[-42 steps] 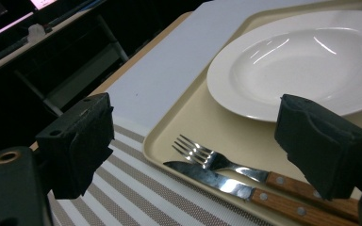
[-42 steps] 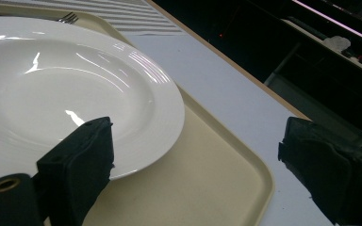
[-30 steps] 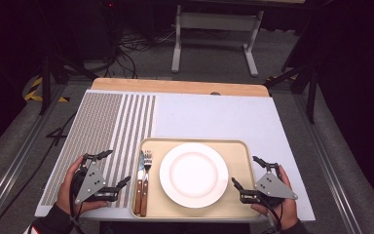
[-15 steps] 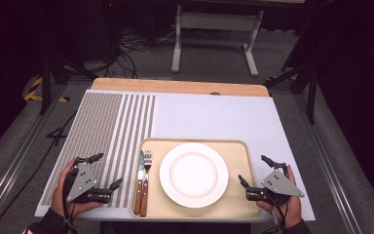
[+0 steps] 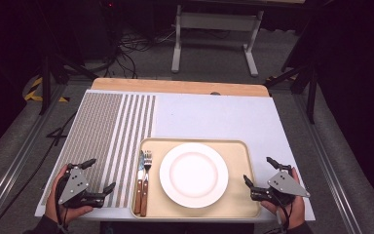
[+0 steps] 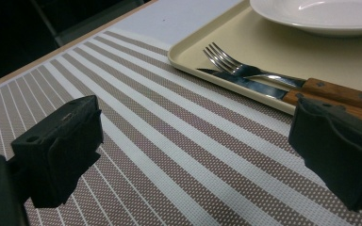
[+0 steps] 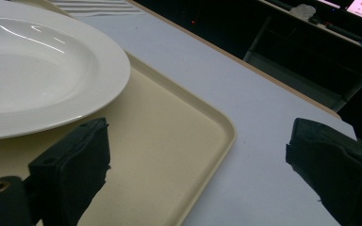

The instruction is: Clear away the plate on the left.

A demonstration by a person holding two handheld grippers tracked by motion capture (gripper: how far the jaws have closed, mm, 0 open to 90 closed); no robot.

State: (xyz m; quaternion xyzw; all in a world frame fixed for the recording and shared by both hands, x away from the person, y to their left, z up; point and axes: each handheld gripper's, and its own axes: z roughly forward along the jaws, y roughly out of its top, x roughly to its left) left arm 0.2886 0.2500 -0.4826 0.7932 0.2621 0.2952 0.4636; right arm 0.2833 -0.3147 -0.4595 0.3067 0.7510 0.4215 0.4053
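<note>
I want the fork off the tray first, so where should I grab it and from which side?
Grip the fork by its wooden handle, probably from above with the left gripper, jaws straddling the handle. It lies flat on the tray, with the knife tight along its left and the plate to its right, so a side approach looks cramped.

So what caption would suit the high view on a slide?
Two open grippers, left and right, flank a tray holding a plate, fork and knife.

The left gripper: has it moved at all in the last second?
Yes. The left gripper has slid back toward the person and slightly leftward, away from the tray, over the striped placemat.
</note>
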